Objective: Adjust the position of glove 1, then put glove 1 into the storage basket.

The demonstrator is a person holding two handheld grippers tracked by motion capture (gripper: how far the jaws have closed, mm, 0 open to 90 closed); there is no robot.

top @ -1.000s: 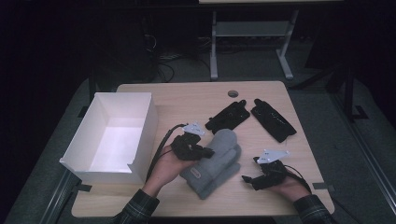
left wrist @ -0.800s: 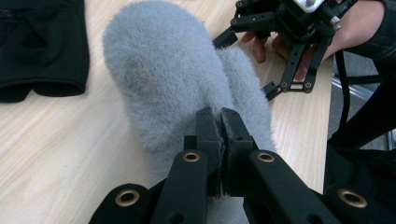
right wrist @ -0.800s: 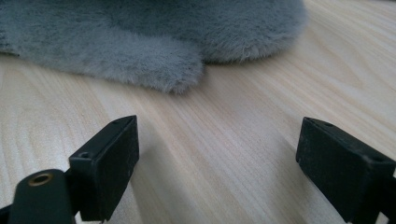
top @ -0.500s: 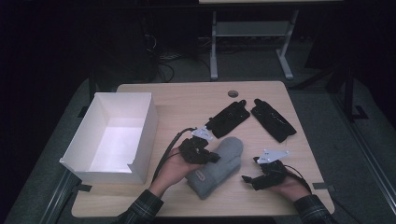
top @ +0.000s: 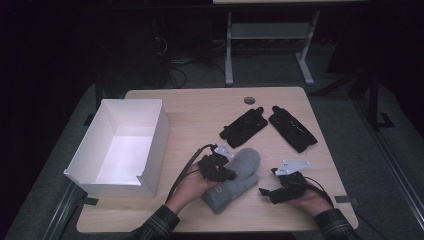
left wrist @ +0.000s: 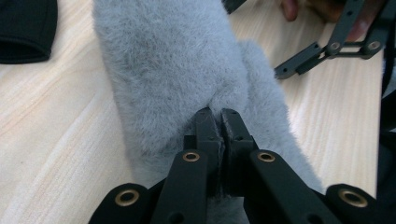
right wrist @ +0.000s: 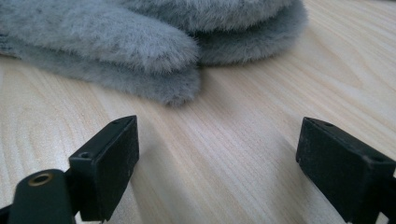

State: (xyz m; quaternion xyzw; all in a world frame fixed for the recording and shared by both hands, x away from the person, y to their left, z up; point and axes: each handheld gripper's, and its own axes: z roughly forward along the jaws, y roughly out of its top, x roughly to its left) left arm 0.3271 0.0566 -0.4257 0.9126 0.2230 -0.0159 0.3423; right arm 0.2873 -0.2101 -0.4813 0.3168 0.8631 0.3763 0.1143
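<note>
I have the left hand-held gripper (top: 218, 167) down on the grey mitten (top: 235, 177), which lies on the surface (top: 200, 107) near its front edge, between my two hands. In the left gripper view the jaws stand pressed together with a fold of the mitten's fur (left wrist: 177, 70) pinched at their tips, so I judge the grasp step to be made and the lift not yet begun. The mitten appears to be a stacked pair: the right gripper view shows two furry layers, one upon the other (right wrist: 140, 51).

The right hand-held gripper (top: 277, 187) rests low on the surface just to the right of the mitten, jaws wide apart and holding nothing; bare wood shows between them in its own view (right wrist: 219, 158).

Next move, in my judgement: raise the left hand with the pinch kept firm and carry the mitten leftward toward the box. The grip takes fur only, so the lower layer may be left behind or the fold may slip; the right hand-held gripper is placed to take the thumb side if support is wanted.

Containers: one white box (top: 150, 150), open-topped, stands at the left of the surface, well apart from the mitten. Its floor is bare; nothing lies in it.

Other items: two black gloves (top: 245, 126) (top: 292, 127) lie side by side toward the far edge, beyond the mitten, untouched.
</note>
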